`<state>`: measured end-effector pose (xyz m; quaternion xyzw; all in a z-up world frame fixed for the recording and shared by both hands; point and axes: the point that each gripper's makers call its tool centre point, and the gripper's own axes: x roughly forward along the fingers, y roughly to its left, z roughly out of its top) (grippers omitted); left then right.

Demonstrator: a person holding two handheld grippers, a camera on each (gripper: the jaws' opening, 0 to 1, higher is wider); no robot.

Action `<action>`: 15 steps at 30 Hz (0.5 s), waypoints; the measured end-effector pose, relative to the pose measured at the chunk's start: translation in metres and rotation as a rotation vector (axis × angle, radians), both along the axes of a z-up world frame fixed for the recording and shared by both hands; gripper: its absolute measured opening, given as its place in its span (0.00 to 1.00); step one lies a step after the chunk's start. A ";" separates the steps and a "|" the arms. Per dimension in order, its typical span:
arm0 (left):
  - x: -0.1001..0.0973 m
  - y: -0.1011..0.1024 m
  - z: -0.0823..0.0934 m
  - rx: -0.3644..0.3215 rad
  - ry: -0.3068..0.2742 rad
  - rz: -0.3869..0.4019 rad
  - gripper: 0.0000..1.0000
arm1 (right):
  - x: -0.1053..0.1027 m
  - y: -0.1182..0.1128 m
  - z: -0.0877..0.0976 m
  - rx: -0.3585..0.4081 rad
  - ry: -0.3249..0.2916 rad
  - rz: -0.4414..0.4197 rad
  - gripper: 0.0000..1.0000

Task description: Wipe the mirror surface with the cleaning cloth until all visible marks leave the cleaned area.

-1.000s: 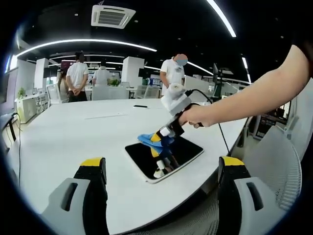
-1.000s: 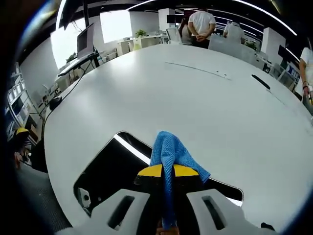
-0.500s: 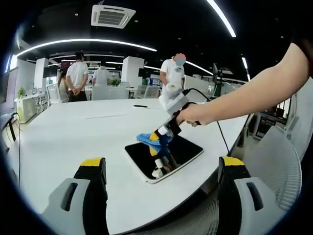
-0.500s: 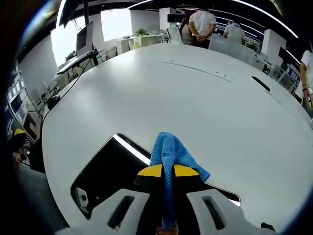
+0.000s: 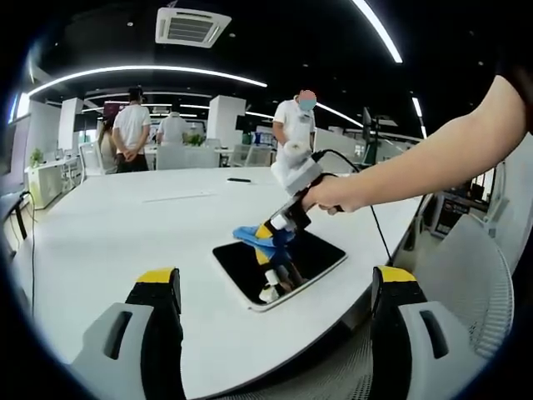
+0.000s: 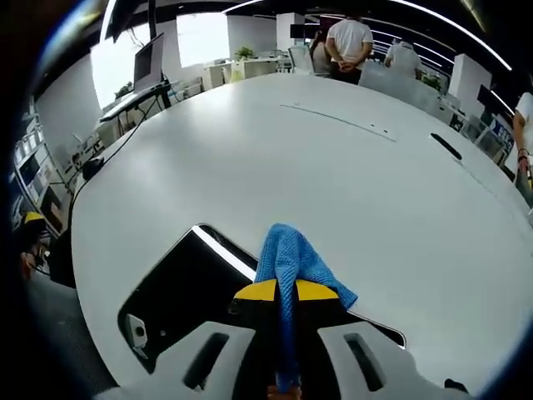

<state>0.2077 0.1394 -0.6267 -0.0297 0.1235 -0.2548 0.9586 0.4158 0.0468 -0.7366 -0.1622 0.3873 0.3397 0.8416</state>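
Note:
A rectangular mirror [image 5: 279,269] with rounded corners lies flat near the white table's front edge; its dark glass [image 6: 187,287] reflects the ceiling. My right gripper [image 5: 268,234] is shut on a blue cleaning cloth [image 6: 287,258], pressing it on the mirror's far-left part. In the right gripper view the cloth [image 6: 287,258] is pinched between the yellow-tipped jaws [image 6: 286,293] and bunches out ahead of them. My left gripper [image 5: 279,287] is held back from the table edge, open, with nothing between its yellow-tipped fingers [image 5: 158,279].
The large white table [image 5: 125,225] stretches away behind the mirror. A small dark object [image 6: 446,143] lies far back on it. Several people [image 5: 132,129] stand beyond the table. The holder's bare arm [image 5: 416,162] reaches in from the right. A white chair [image 5: 475,267] stands at right.
The right gripper with the cloth has shifted only slightly over the mirror's far end. The left gripper has stayed put.

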 end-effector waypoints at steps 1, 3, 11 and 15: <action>0.000 0.000 0.000 0.001 0.000 0.000 0.94 | 0.000 -0.001 0.000 0.001 0.000 -0.001 0.01; 0.000 0.000 0.000 0.000 -0.001 0.001 0.94 | 0.001 -0.006 0.000 -0.003 -0.001 -0.002 0.01; 0.000 0.000 0.000 0.002 0.000 -0.001 0.94 | 0.000 -0.021 0.001 -0.008 0.000 -0.016 0.01; 0.000 0.000 0.000 0.002 0.001 -0.001 0.94 | 0.001 -0.028 0.001 -0.015 0.001 -0.026 0.01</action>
